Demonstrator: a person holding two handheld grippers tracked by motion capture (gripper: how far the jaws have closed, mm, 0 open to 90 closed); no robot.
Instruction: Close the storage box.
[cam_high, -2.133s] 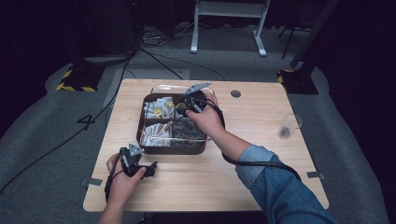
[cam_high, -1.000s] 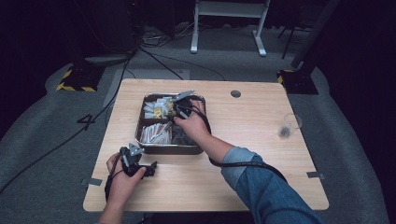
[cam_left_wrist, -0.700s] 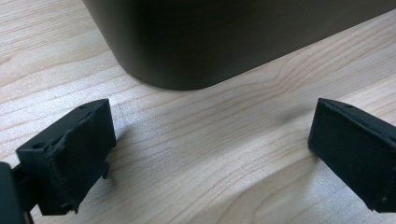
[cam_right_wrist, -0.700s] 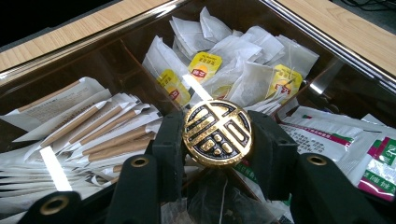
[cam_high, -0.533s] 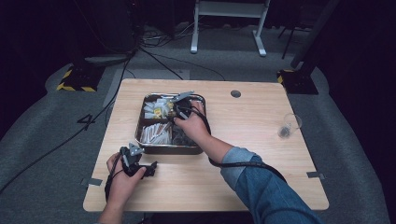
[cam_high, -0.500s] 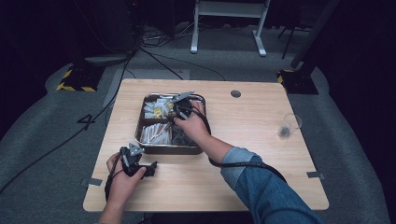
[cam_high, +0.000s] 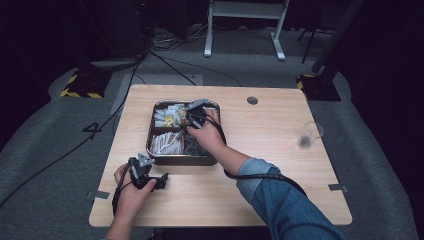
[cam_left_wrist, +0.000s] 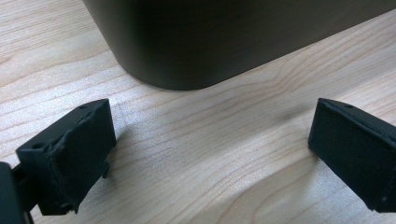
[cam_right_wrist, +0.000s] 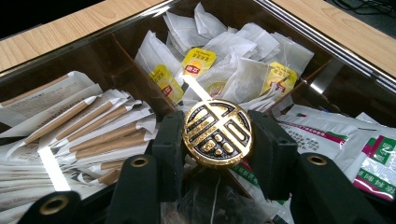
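We see our right gripper (cam_right_wrist: 217, 154) pinching a round gold-and-black medallion (cam_right_wrist: 218, 133), one pad pressed against each side of its edge, so the disc stands upright between the jaws. It hangs over the divided metal tray (cam_high: 161, 106). Just beyond the gripper lie tea bags with yellow tags (cam_right_wrist: 198, 63); to its left, paper-wrapped sticks (cam_right_wrist: 93, 126); to its right, white sachets with green and red print (cam_right_wrist: 369, 158). In the high view the right gripper (cam_high: 192, 117) sits over the middle of the tray.

Our left gripper (cam_left_wrist: 210, 158) has its jaws spread wide with nothing between them, low over the bare bench (cam_left_wrist: 201, 140). Straight ahead of it, close by, is the tray's dark rounded corner (cam_left_wrist: 187, 51). In the high view the left gripper (cam_high: 147, 175) sits near the tray's front edge.
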